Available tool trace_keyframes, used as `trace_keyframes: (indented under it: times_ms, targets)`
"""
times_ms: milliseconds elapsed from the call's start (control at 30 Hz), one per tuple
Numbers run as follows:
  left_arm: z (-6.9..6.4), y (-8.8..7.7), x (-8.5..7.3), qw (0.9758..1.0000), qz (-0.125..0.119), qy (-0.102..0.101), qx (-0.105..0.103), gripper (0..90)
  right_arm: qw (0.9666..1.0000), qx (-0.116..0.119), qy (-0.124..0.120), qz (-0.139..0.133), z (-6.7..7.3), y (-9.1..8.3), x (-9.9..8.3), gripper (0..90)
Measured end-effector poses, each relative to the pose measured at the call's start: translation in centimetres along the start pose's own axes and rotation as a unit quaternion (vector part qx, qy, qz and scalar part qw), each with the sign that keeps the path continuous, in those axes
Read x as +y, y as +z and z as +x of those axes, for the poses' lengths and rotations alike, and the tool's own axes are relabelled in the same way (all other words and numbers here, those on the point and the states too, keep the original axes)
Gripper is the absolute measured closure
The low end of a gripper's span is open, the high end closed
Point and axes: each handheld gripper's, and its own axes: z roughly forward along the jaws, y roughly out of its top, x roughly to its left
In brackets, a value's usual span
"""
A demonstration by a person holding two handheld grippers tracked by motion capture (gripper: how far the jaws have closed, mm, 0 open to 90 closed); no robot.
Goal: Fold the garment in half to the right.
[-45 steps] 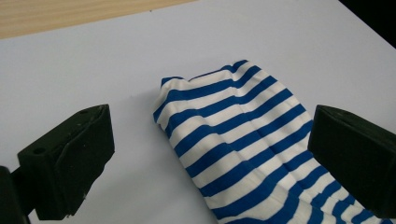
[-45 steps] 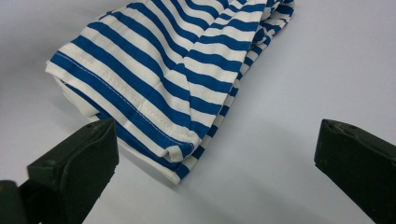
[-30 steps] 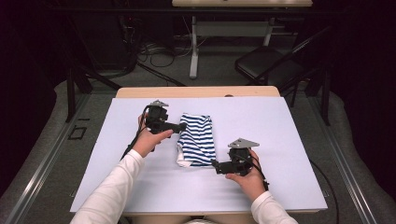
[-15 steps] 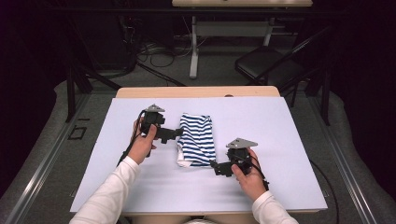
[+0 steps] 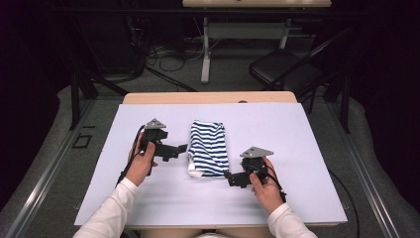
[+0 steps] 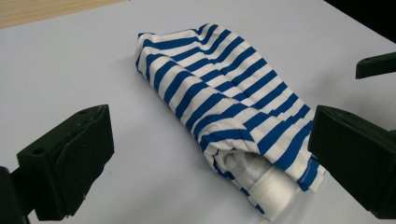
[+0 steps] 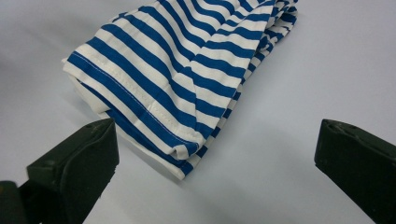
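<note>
Nearest the table's front edge, the right tool (image 5: 236, 177) sits low with its jaws apart, aimed at the near corner of the folded shirt (image 5: 208, 148), probably ready to pinch the stitched hem. Farther in, the left tool (image 5: 178, 149) waits beside the shirt's left side, jaws also apart and holding nothing. The shirt, soft knit cotton in blue and white stripes, lies as a loose, puffy rectangle mid-table (image 5: 297, 134), its white inner layers showing at the open fold.
</note>
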Motion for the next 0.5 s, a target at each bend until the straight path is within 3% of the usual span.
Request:
trace_keyframes:
  times_ms: [500]
  targets:
    - [0.1, -2.0, -3.6, 0.9998, -0.013, -0.008, -0.009, 0.6, 1.0000, 0.001, -0.005, 0.002, 0.0, -0.5, -0.2, 0.0]
